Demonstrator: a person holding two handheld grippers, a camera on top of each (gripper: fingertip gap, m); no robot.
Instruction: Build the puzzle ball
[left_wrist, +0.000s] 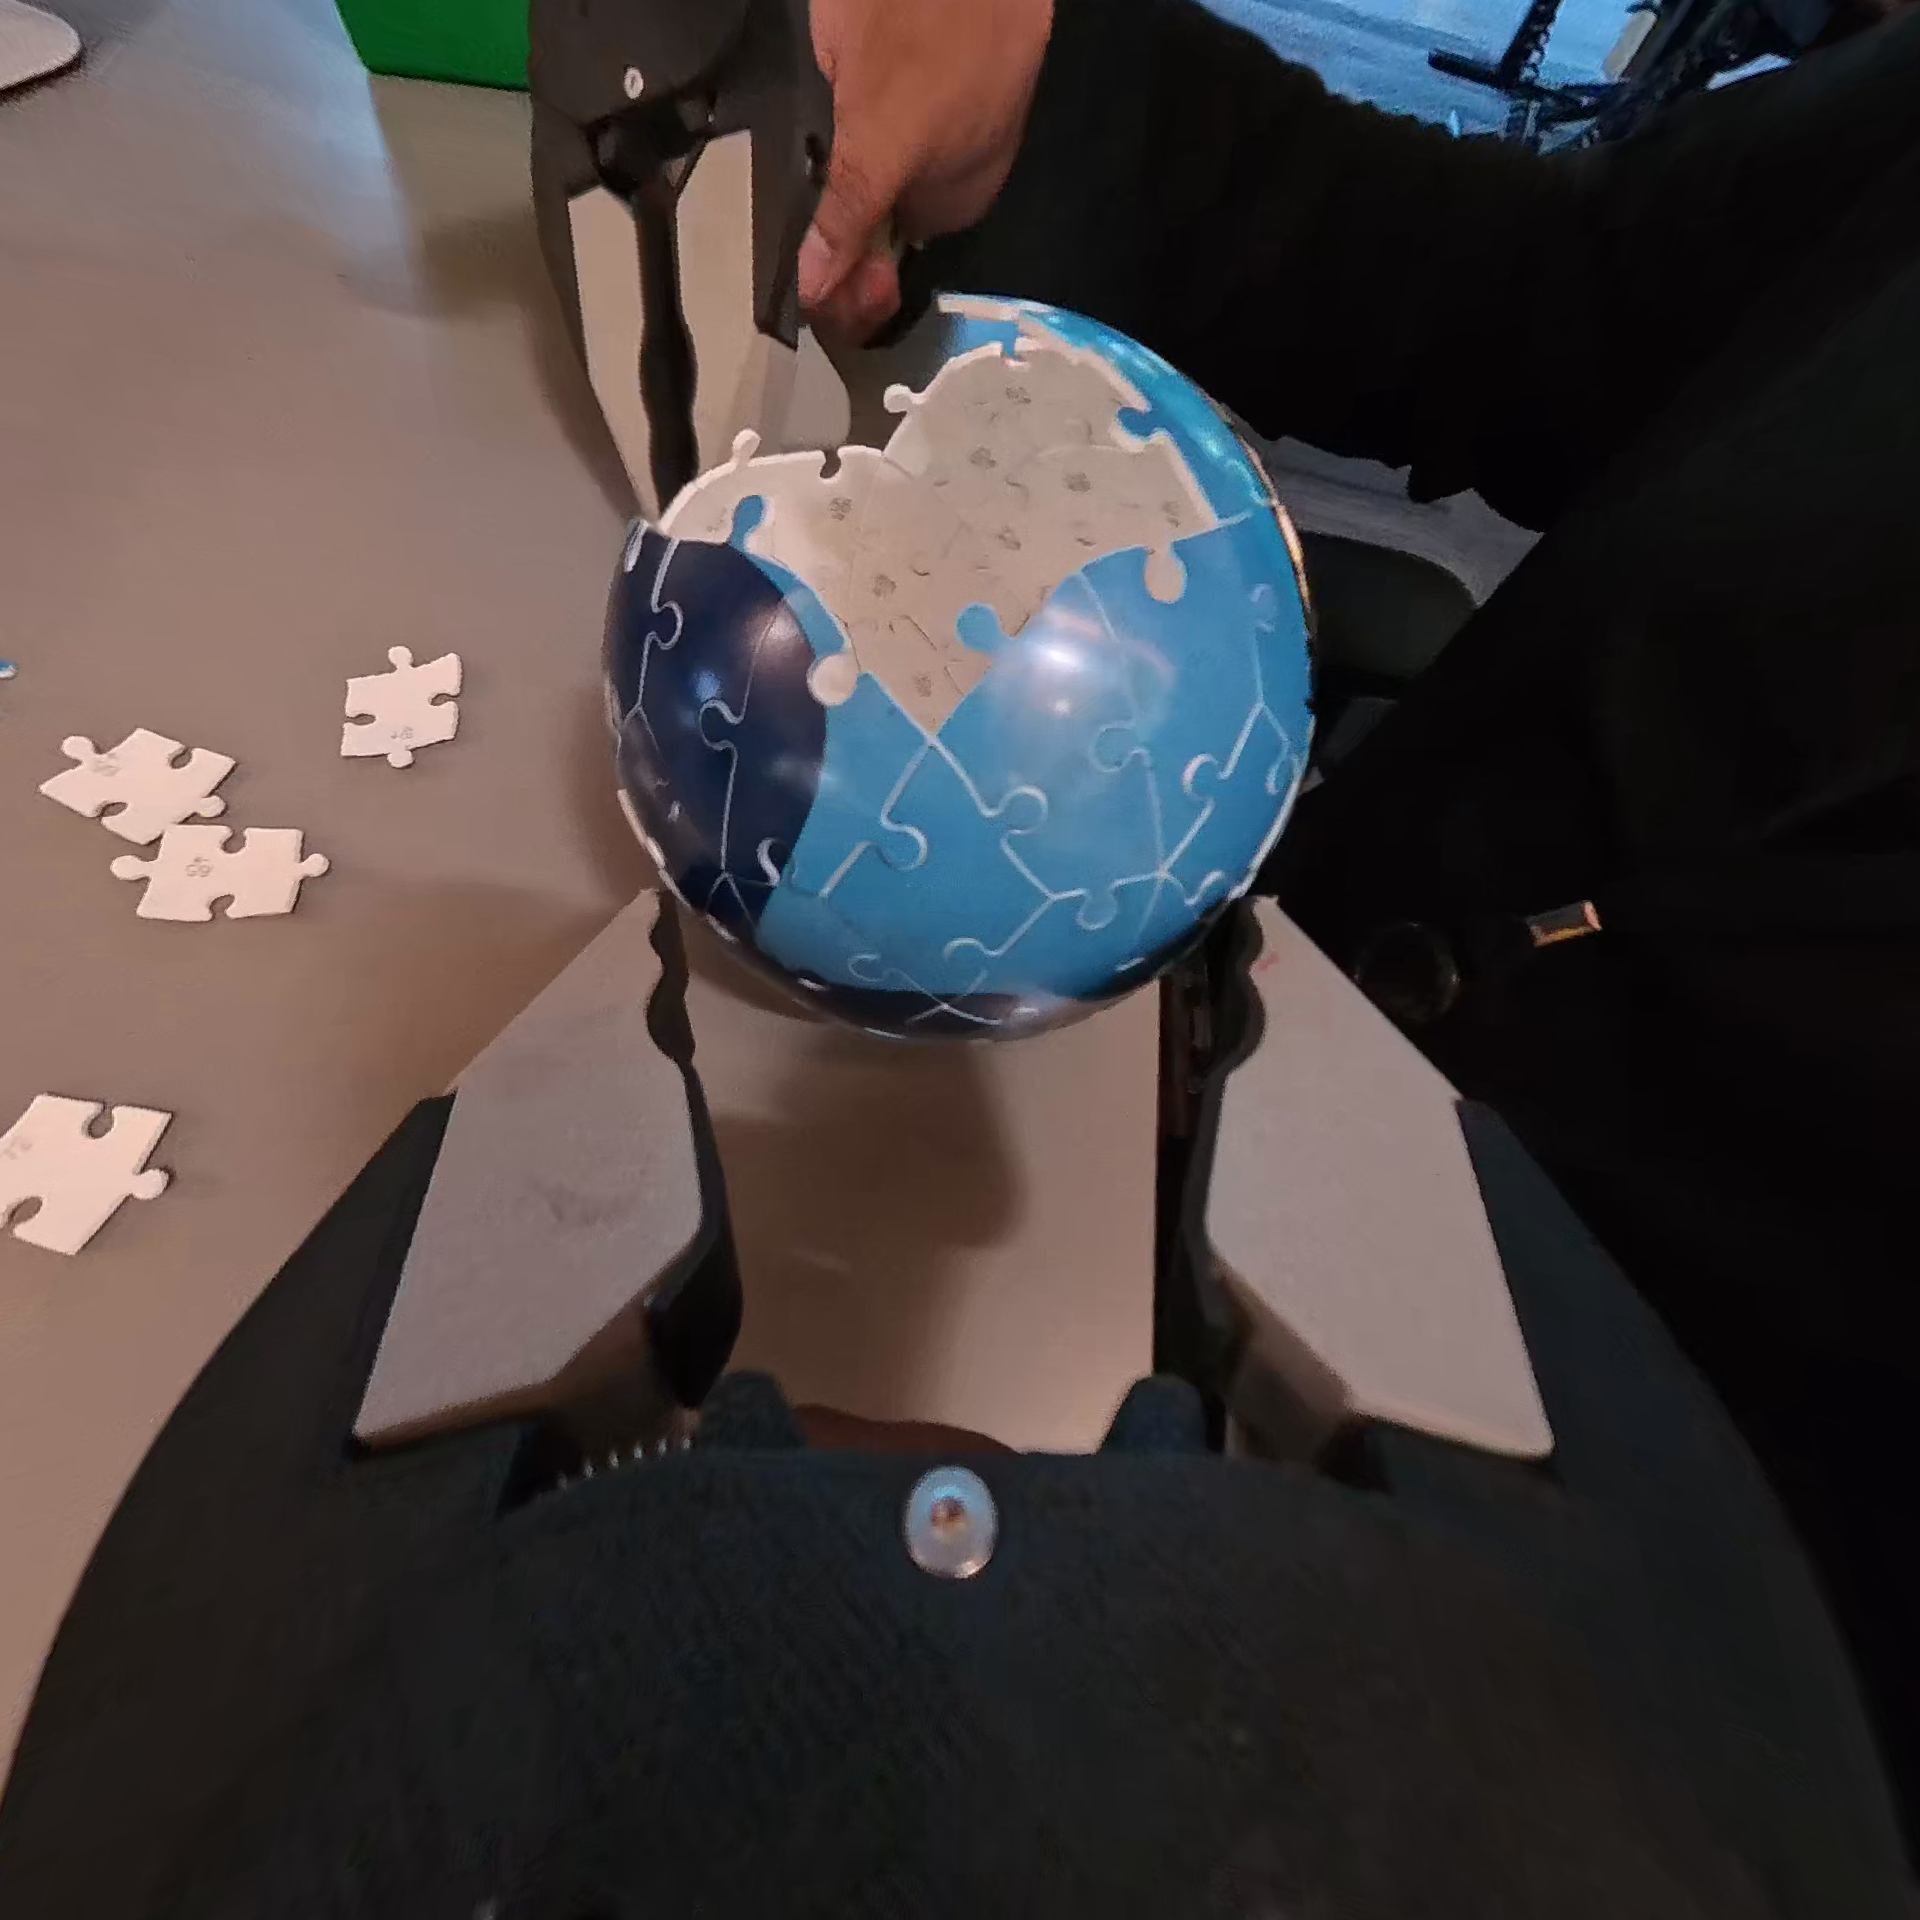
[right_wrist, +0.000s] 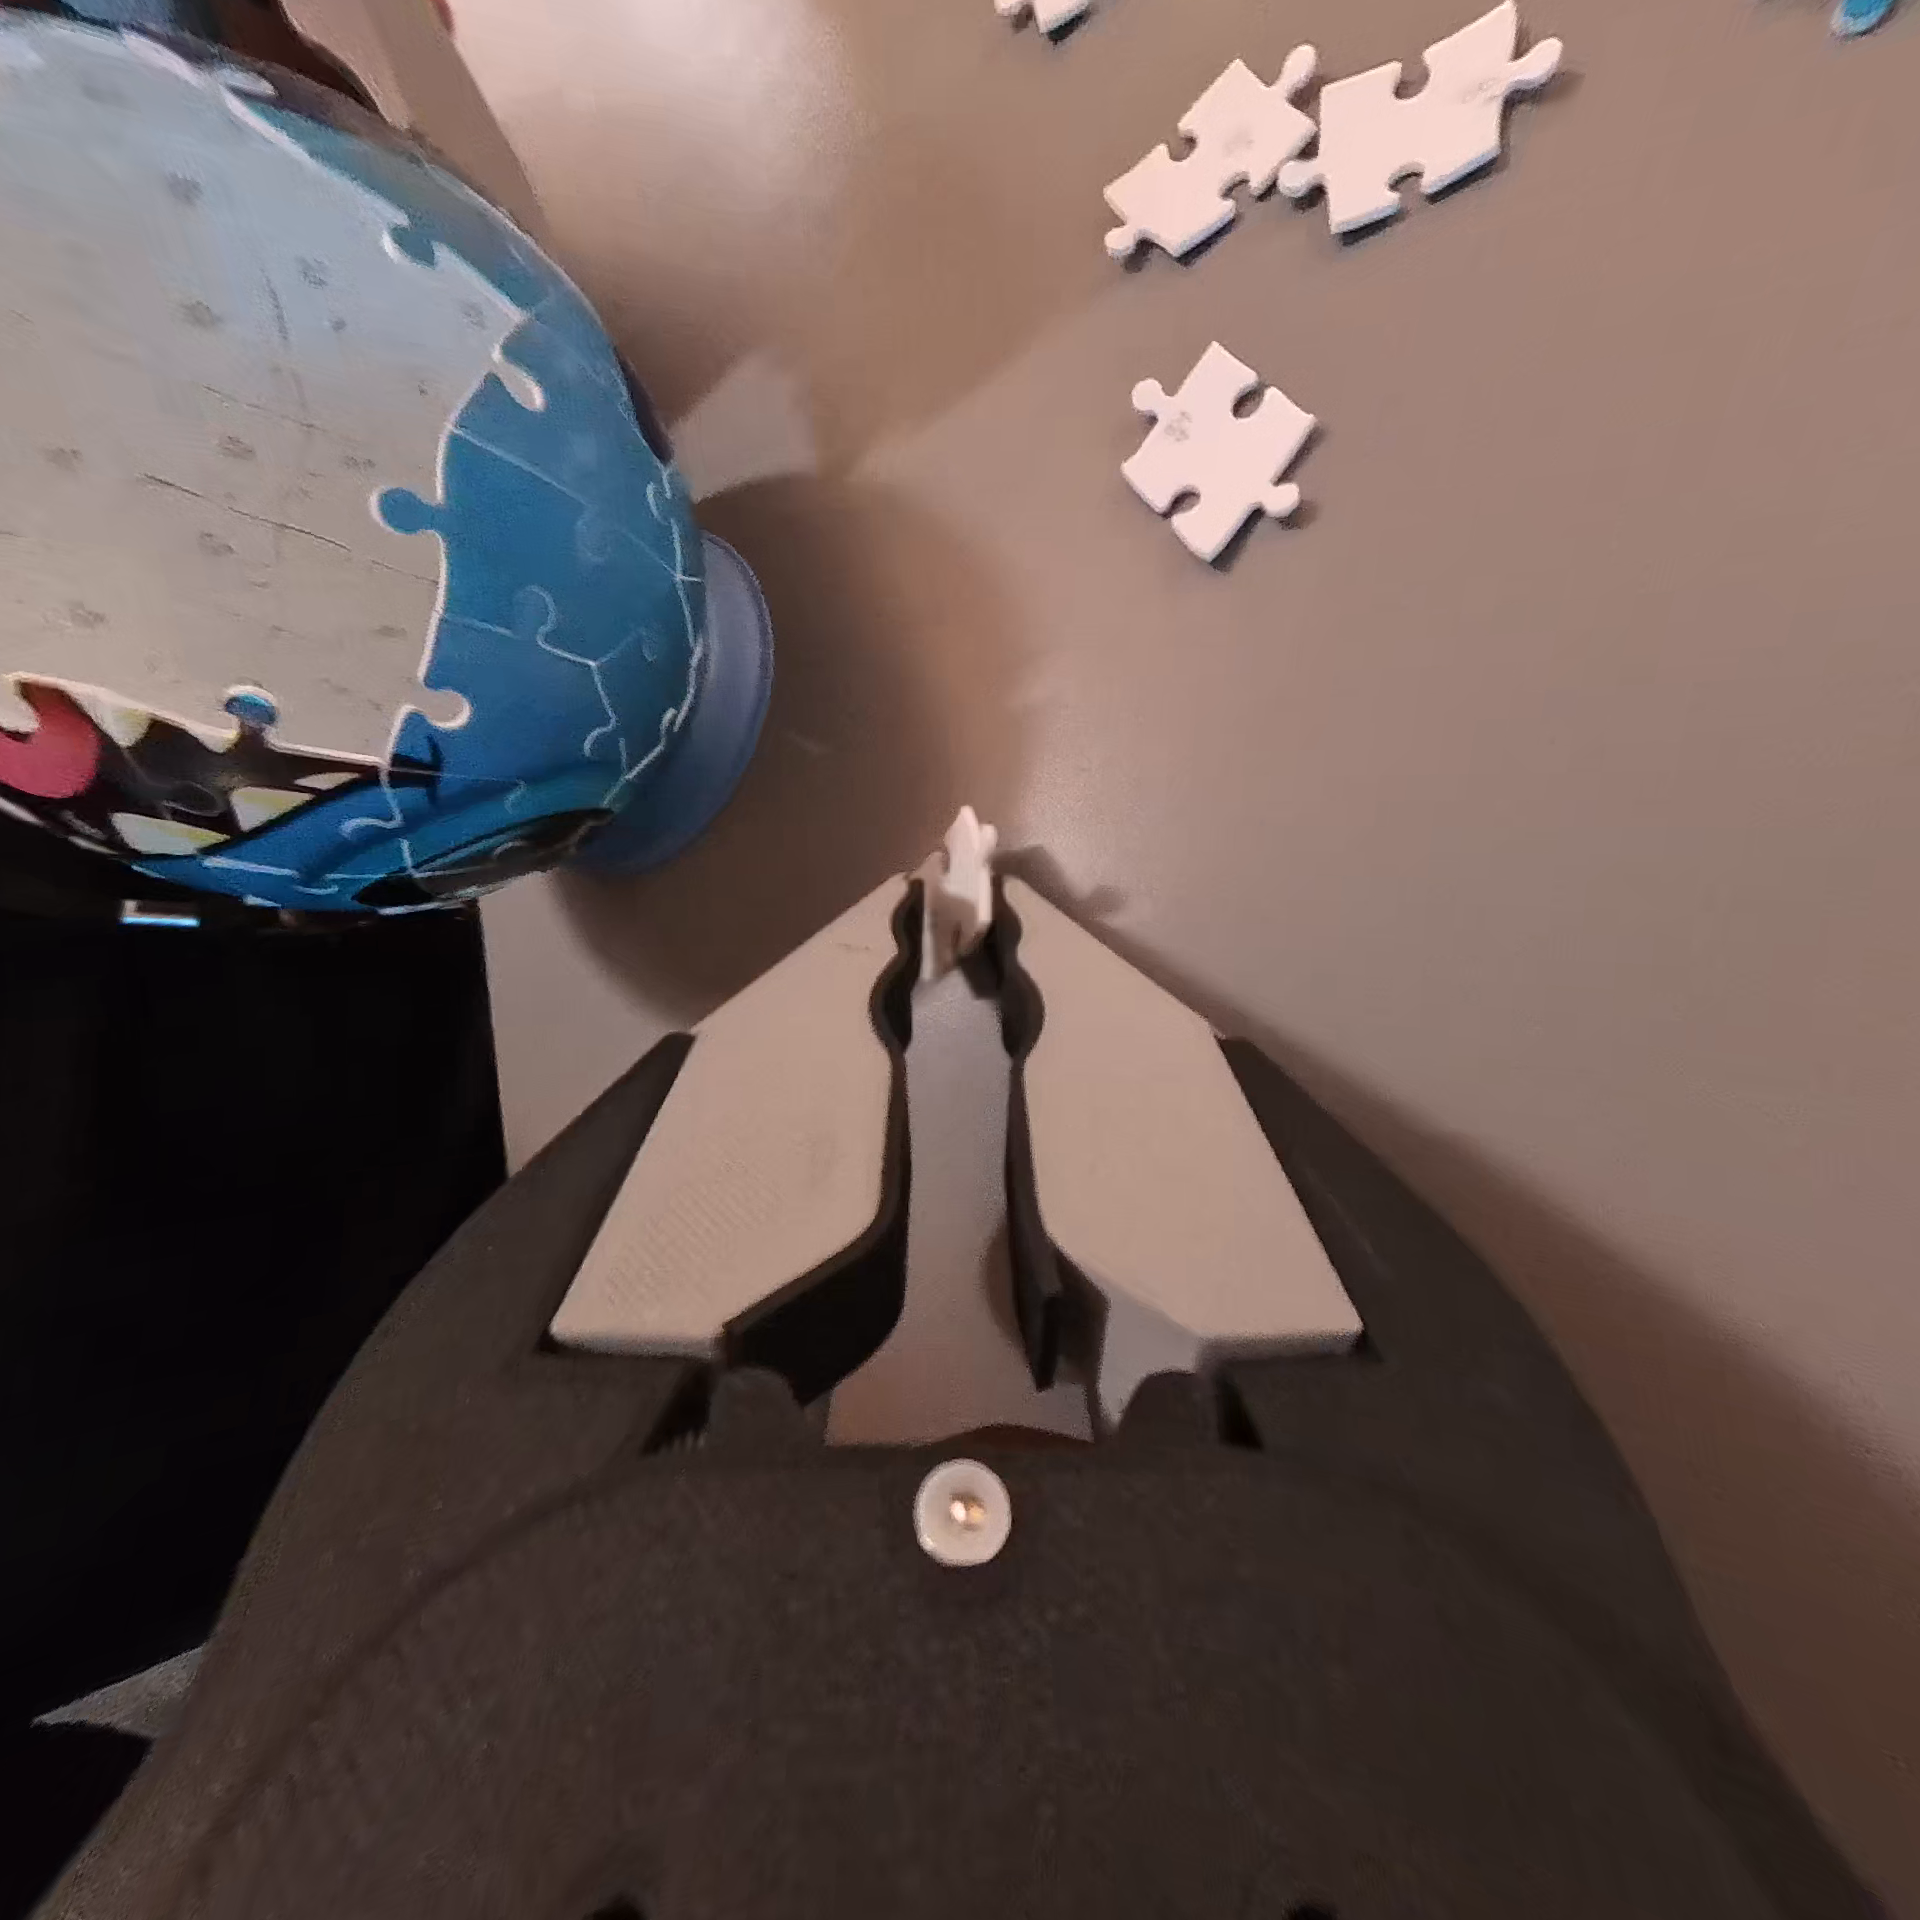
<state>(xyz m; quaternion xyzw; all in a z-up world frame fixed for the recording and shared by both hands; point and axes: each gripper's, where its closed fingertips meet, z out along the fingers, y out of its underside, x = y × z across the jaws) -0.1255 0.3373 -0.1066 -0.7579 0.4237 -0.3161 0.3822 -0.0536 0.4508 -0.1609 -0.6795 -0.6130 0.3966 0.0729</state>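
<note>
While my left gripper (left_wrist: 951, 940) cradles the puzzle ball (left_wrist: 966, 675) with jaws spread wide on either side of its lower half, my right gripper (right_wrist: 961, 899) has its jaws nearly closed, pinching one white puzzle piece (right_wrist: 964, 883) edge-on at the tips. Ball sits up off the worktop (left_wrist: 260, 468), at its near edge. Its opening faces up and away from the left gripper, white inner shell showing through the gap; in the right wrist view a blue ring base (right_wrist: 727, 707) on the ball points toward the pinched piece. A ball has no real long axis, so go by the opening-to-base line, which is tilted. The pinched piece's long axis runs along the right jaws, tab end forward.

Step in hand, as I judge it: carry the piece to the gap's jagged rim. To do it well, turn the piece flat to the shell's curve, match tab to notch, press lightly, keep the left grip steady so the ball doesn't roll. Can't tell yet which notch fits.

Loose white pieces (left_wrist: 223, 868) lie on the worktop left of the ball, well apart from it.
</note>
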